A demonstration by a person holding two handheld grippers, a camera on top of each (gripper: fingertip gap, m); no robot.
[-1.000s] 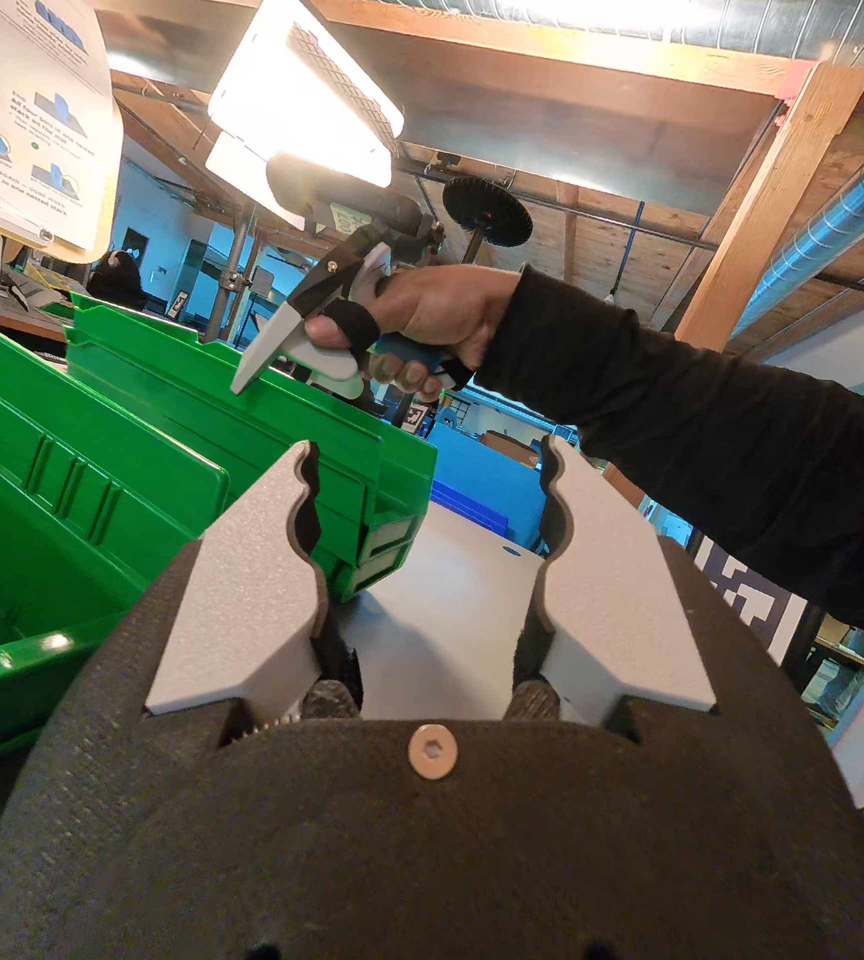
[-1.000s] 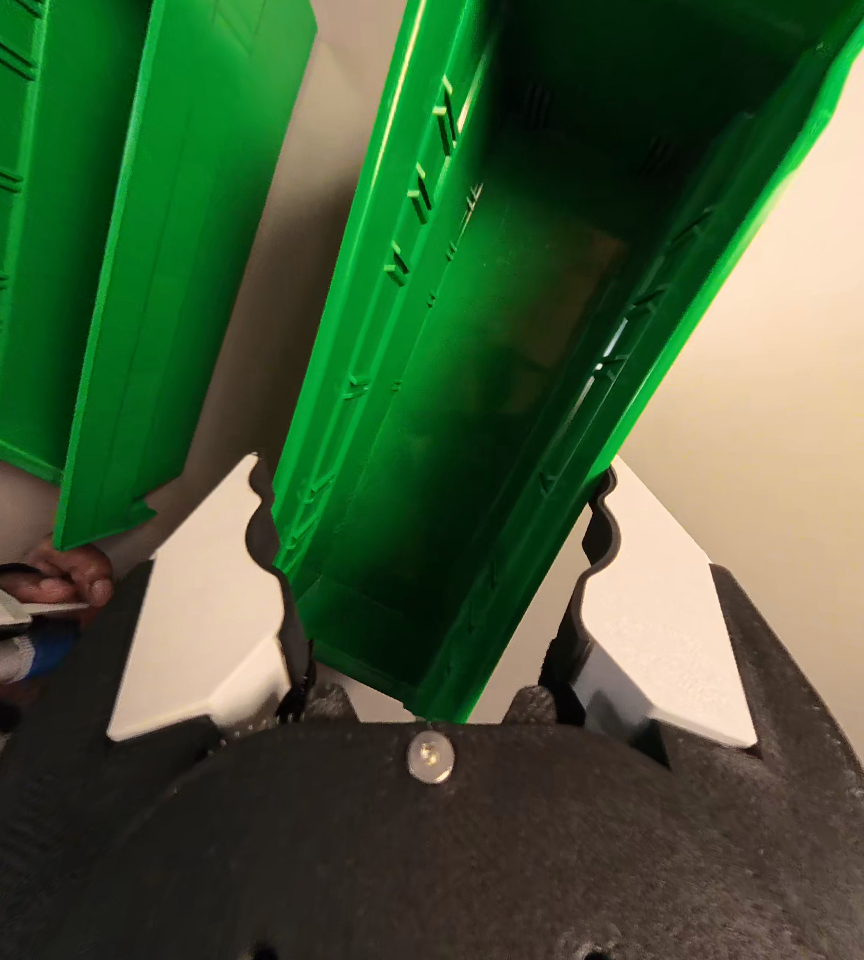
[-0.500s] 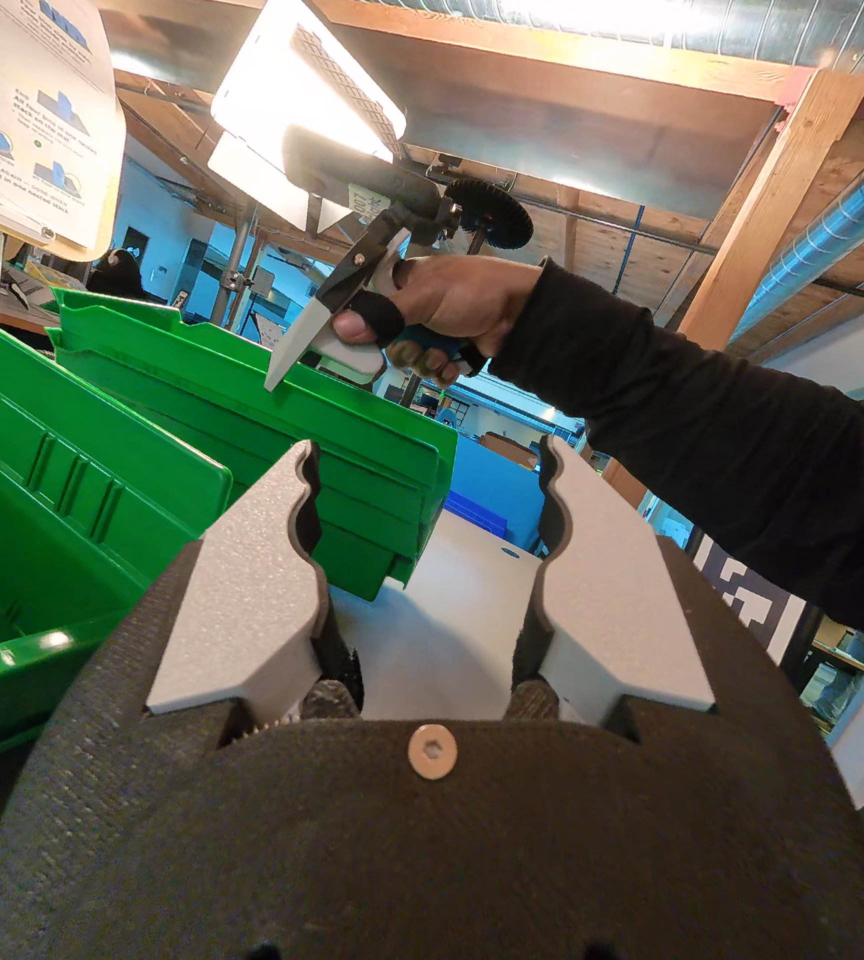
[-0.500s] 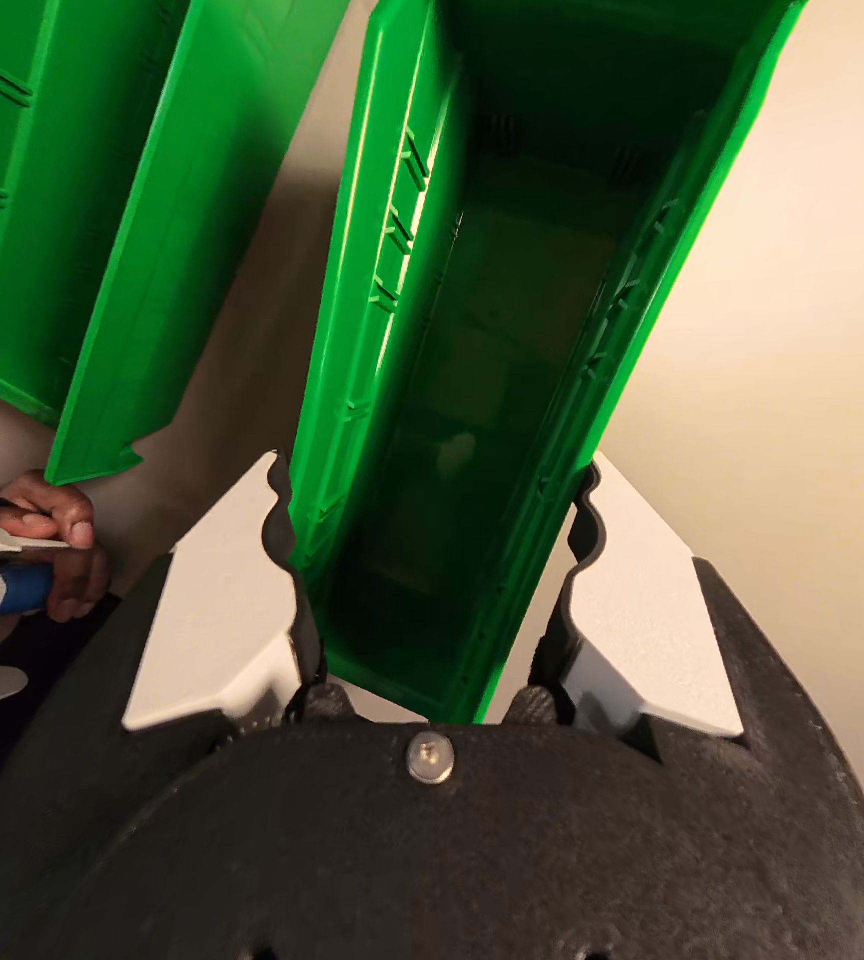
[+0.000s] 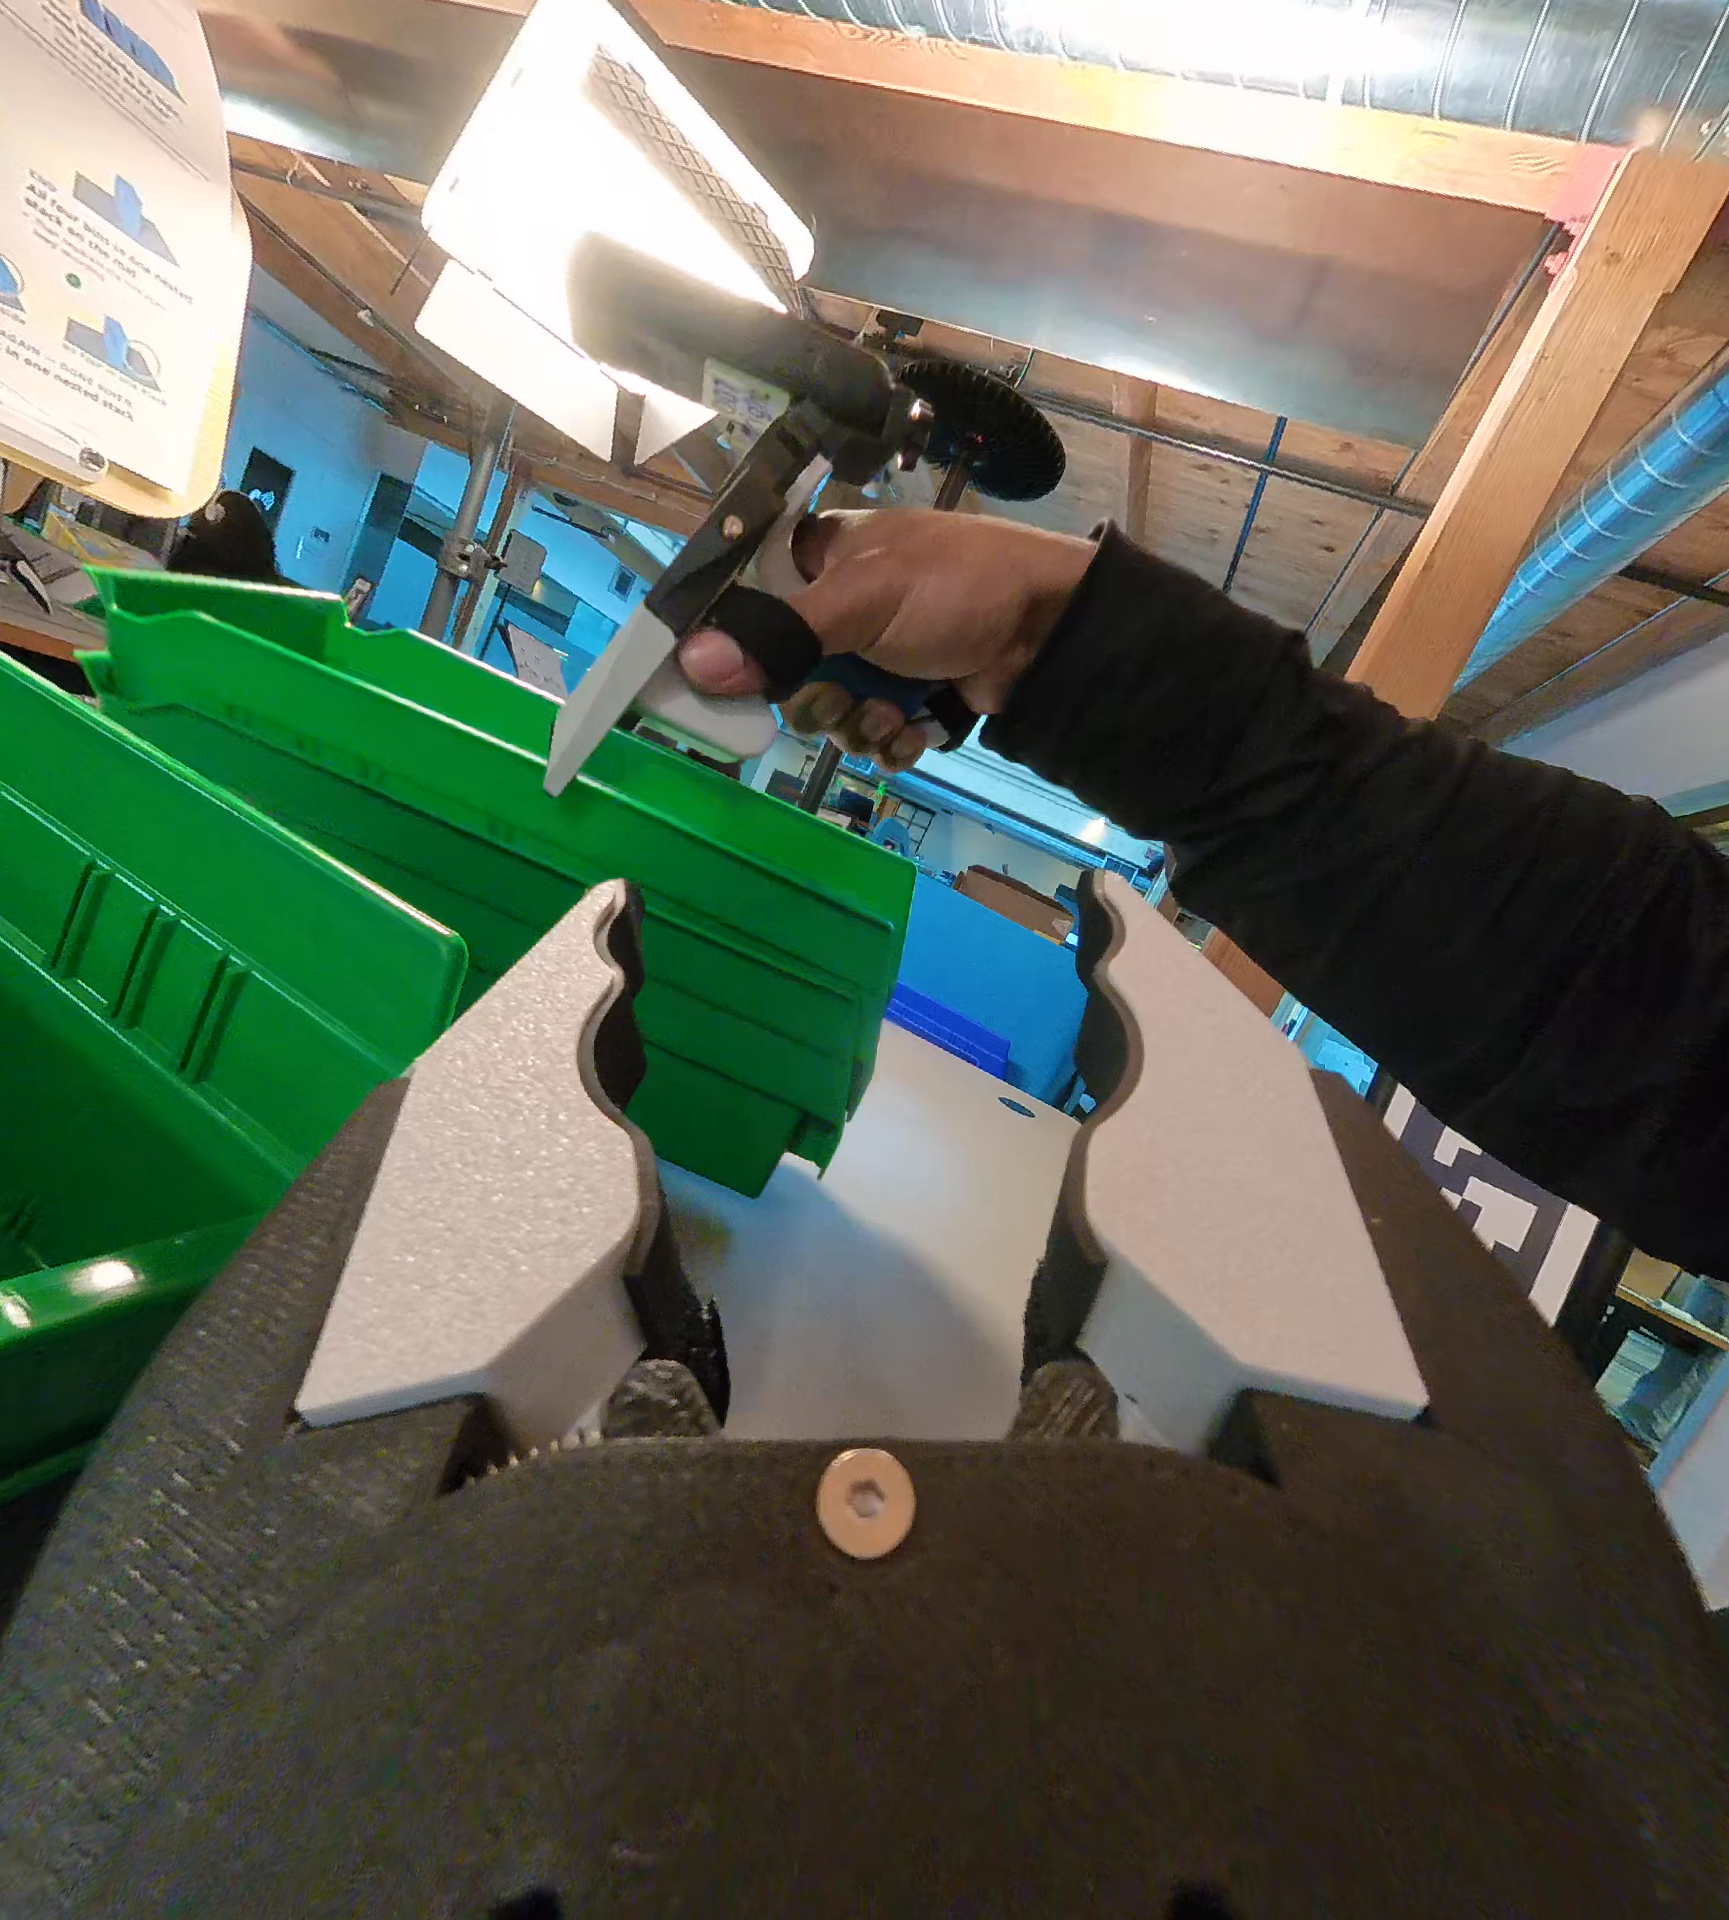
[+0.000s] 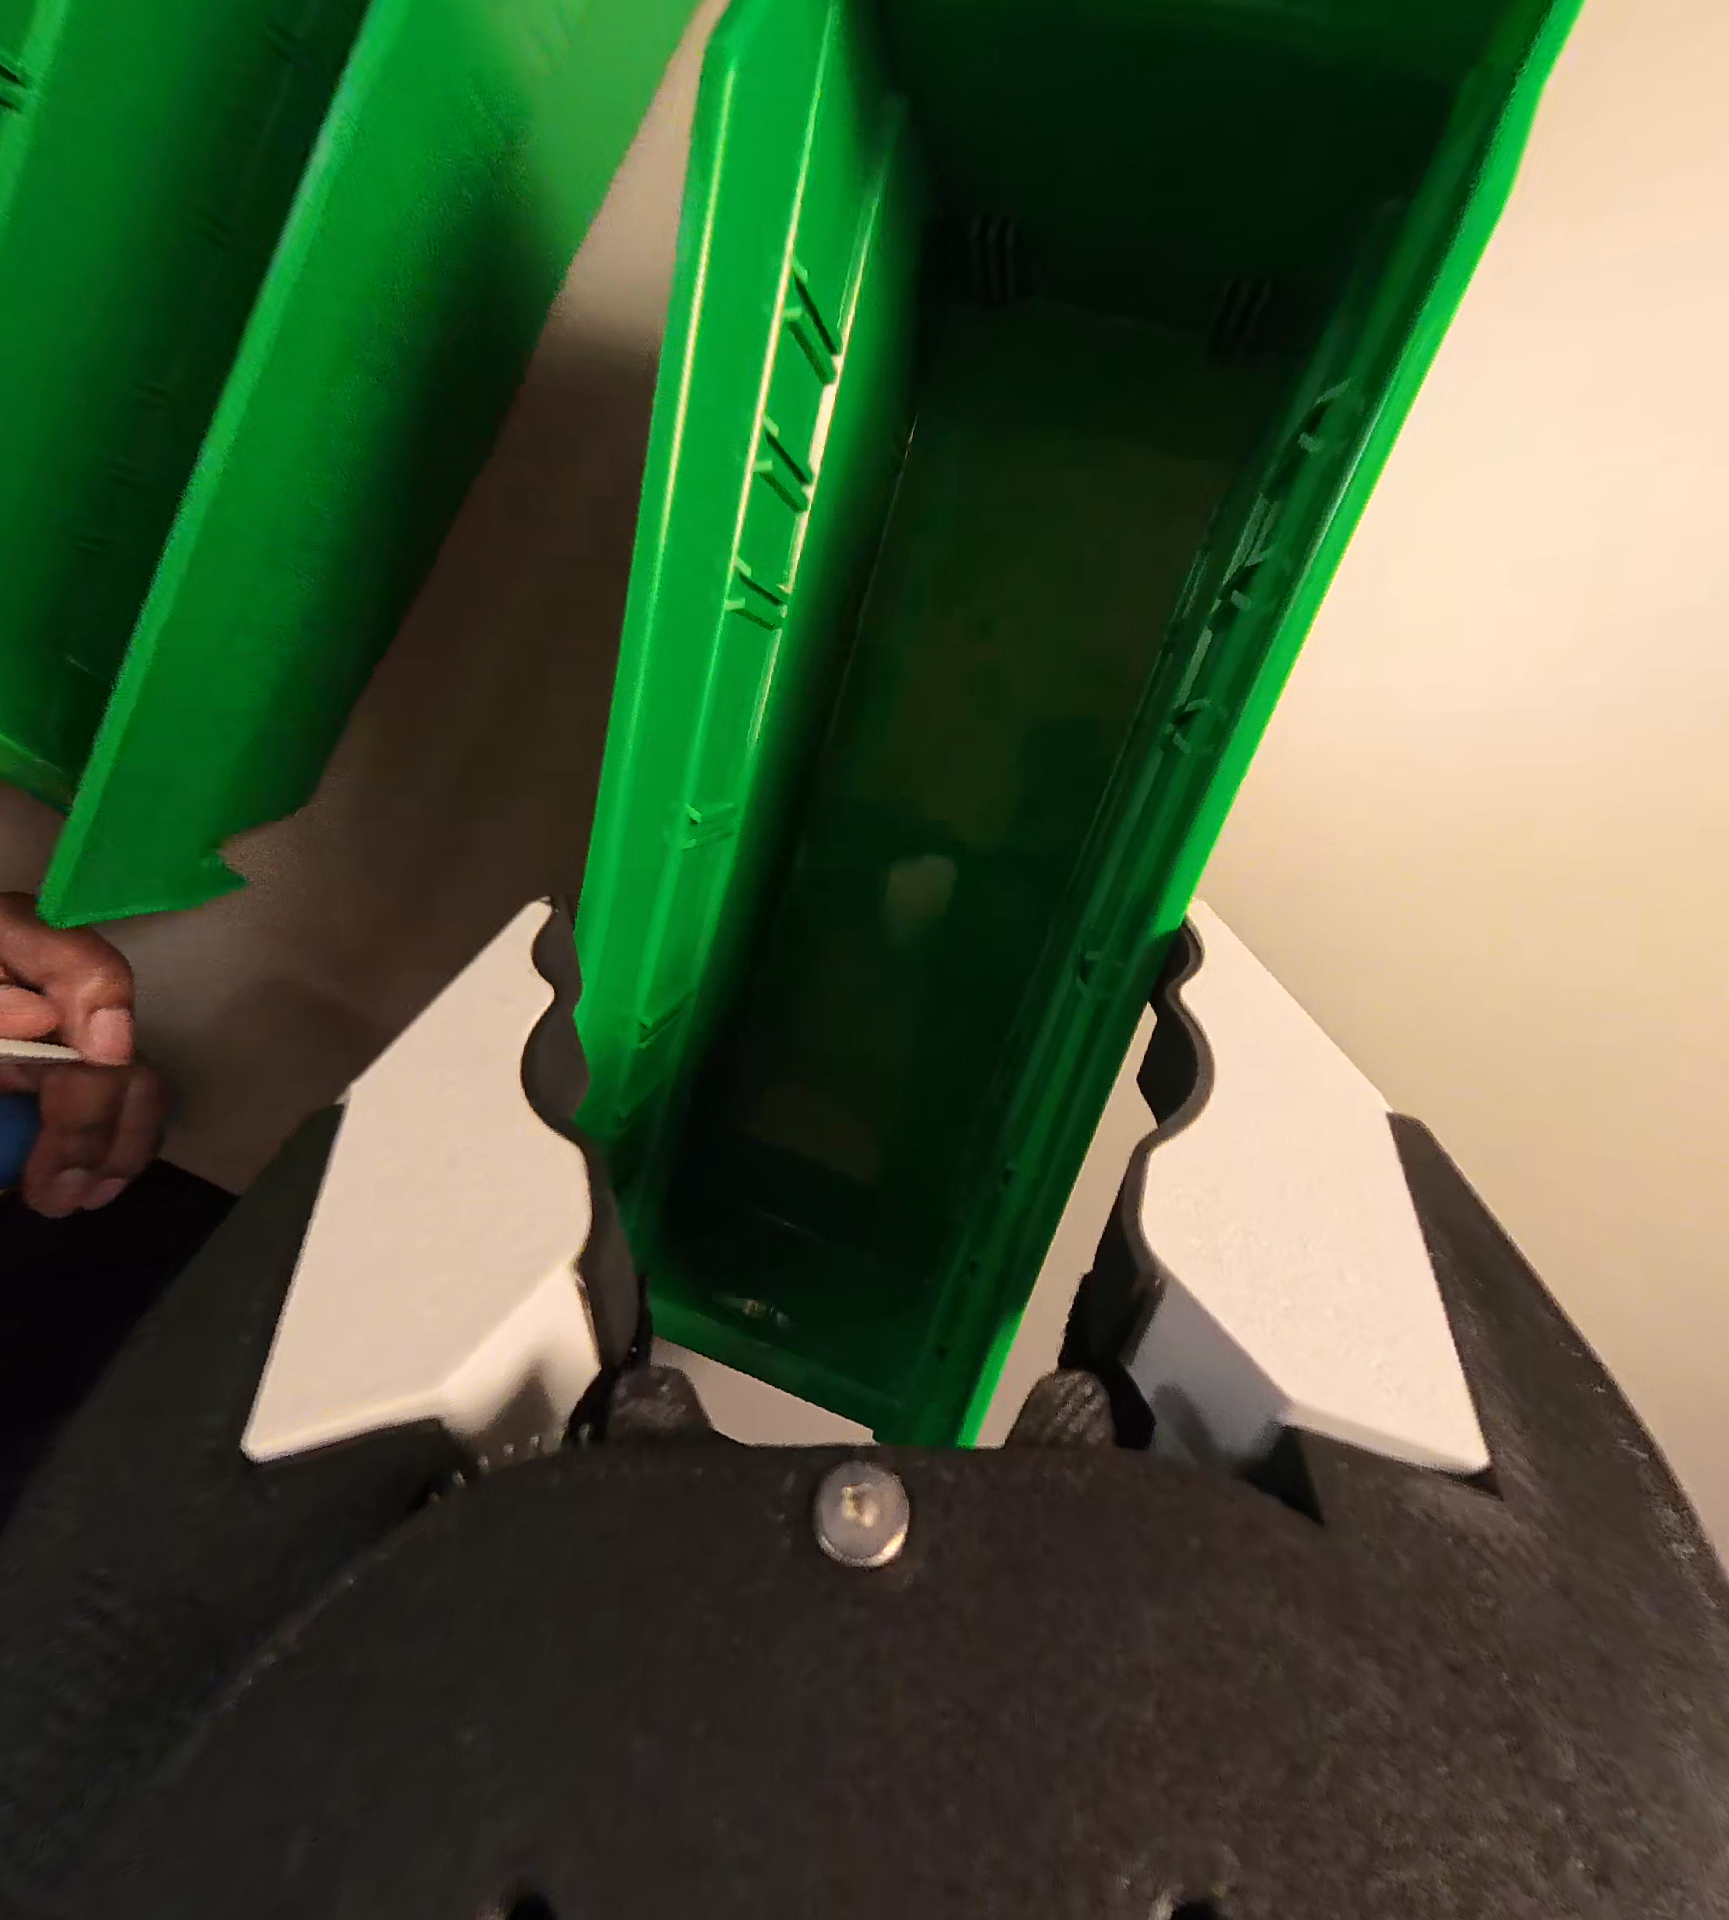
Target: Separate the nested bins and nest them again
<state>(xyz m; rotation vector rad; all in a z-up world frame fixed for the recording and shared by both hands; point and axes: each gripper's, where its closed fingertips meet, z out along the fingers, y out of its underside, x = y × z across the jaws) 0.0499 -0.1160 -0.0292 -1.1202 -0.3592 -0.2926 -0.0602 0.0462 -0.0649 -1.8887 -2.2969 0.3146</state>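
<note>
right gripper [image 6: 865, 1023] now clamped across the narrow end of a green bin [image 6: 995, 644], pads pressed on both side walls after the jaws narrowed, and the bin has swung closer to straight in its view. that reads as a secured grasp, ready to carry it for nesting. left gripper [image 5: 860, 987] hangs open and empty over the pale surface [image 5: 901, 1226]. beyond it the stacked green bins [image 5: 548, 831] have risen in view; a separate green bin [image 5: 112, 1018] sits to the left.
</note>
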